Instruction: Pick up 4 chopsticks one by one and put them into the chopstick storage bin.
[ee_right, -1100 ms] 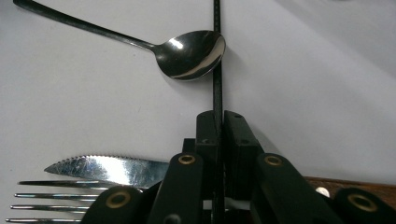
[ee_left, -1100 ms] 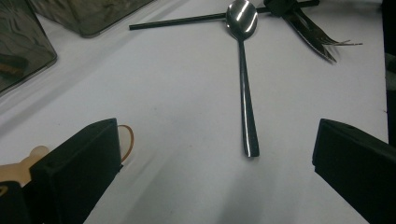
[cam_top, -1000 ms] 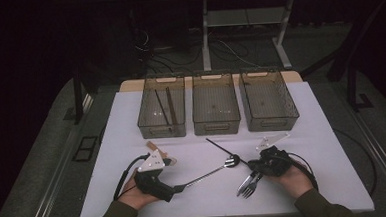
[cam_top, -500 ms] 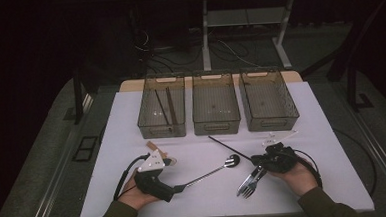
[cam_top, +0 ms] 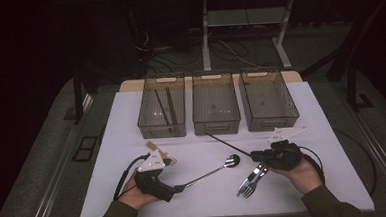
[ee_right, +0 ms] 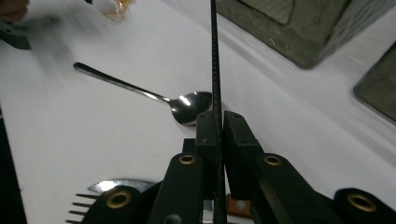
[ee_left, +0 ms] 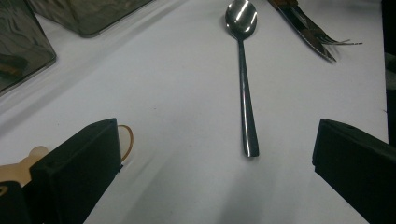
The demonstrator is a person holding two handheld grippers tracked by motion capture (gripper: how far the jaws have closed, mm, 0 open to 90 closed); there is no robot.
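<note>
Chopstick [ee_right: 215,56] sits pinched near one end between my right gripper [ee_right: 218,122]'s closed jaws, over the table [cam_top: 132,141] beside the spoon [cam_top: 219,167], so I'd keep it level toward the left bin [cam_top: 162,109], left gripper [ee_left: 210,154] idle, jaws wide.

Three clear bins [cam_top: 215,110] line the white table [cam_top: 328,146].

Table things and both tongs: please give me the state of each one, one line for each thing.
Right tongs: shut on the black chopstick.
Black chopstick: held at one end, lifted, pointing toward the bins.
Left tongs: open, nothing between them.
Spoon: lying flat on the table.
Fork: lying flat, beside a knife.
Left bin: holds two dark sticks.
Middle bin: empty.
Right bin: empty.
</note>
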